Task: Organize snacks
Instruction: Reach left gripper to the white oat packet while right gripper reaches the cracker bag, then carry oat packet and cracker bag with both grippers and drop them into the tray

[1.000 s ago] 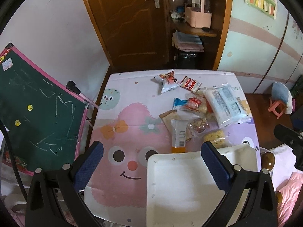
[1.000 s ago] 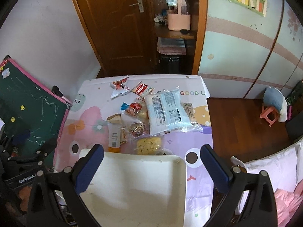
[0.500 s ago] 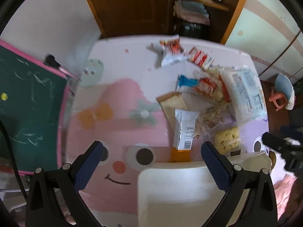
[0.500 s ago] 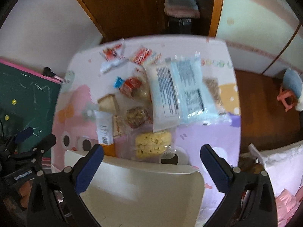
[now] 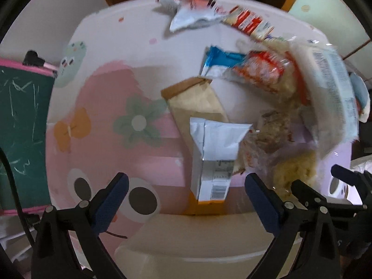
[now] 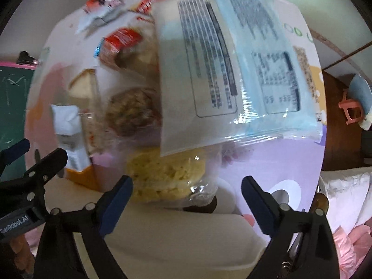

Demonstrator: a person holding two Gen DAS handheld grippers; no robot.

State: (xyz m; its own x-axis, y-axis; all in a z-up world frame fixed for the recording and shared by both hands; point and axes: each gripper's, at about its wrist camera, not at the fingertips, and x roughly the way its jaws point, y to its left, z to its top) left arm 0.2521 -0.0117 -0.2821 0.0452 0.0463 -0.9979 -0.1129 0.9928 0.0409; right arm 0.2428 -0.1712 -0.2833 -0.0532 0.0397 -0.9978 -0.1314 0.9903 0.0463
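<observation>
Where cartoon tablecloth (image 5: 97, 116) covers the table, a chalkboard (image 5: 21, 121) stands beside.

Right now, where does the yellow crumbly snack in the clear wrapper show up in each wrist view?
Left wrist view: yellow crumbly snack at lower right, just beyond the right-hand blue finger.
Right wrist view: the snack at lower centre, under the near edge of the large blue-and-white packet.
Shared landmark: the white-and-orange pouch, left of the snack in both.
</observation>
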